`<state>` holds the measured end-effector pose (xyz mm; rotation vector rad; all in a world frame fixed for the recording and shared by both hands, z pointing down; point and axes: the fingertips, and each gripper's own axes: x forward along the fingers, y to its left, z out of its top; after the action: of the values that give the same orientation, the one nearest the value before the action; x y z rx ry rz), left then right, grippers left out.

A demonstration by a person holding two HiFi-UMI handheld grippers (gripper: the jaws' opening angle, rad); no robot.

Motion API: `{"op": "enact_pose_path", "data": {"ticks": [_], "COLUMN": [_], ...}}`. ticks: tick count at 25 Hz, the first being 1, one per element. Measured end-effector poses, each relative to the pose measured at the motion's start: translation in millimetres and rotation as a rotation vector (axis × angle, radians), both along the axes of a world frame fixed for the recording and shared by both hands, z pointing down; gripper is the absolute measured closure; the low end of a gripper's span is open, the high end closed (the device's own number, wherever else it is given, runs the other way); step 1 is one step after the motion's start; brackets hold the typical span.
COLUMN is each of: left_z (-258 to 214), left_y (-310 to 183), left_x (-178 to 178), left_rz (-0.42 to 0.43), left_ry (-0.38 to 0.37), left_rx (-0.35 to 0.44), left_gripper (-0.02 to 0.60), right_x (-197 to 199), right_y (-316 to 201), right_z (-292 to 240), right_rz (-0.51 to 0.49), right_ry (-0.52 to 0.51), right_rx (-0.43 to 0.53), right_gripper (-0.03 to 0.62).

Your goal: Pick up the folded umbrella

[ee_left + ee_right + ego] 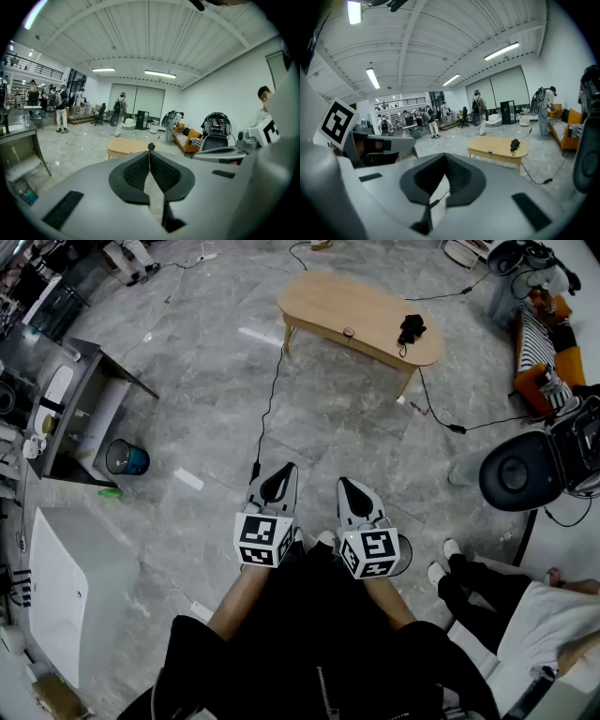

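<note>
Black object [411,329] on table [328,301] too small to identify; bystander [473,592] (lower right) cut by edge.

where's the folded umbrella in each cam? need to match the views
Head view: folded umbrella at upper right, near the right end of the oval wooden table.
Left gripper view: tiny dark shape at centre, at the table's right end; likely it.
Right gripper view: right of centre, on the table's right part.
Shared landmark: the oval wooden table.
</note>
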<state>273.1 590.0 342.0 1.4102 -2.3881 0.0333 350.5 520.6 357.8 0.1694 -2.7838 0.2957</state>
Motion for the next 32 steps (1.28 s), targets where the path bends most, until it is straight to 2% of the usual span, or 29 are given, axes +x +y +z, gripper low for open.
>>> {"op": "enact_pose_path", "data": {"ticks": [5,13,21,32], "left_z": [3.6,7.1,2.4,4.1], "left_y": [2.2,0.9,-7.0,-24.1], "left_x": [4.3,13.6,23.3,24.6], "left_rz": [0.001,0.001,-0.016,-0.041], "left_ry": [0.019,0.024,0.006,0.019], "left_rx": [-0.008,-0.016,-0.019,-0.028], "left_gripper": [0.566,0.566,0.566,0.566], "right_x": [1.8,8.7,13.6,19.9], "right_y": [2.0,7.6,-3.4,-26.1], "right_z": [-3.7,0.0,-6.2,-5.3], "right_rz": [-0.005,-0.047,-0.064,-0.065], "right_ry": [-0.032,-0.024,-0.046,-0.044], "right_rx": [-0.06,-0.059,-0.062,-0.072], "right_gripper": [0.583,0.583,0.583,0.583]}}
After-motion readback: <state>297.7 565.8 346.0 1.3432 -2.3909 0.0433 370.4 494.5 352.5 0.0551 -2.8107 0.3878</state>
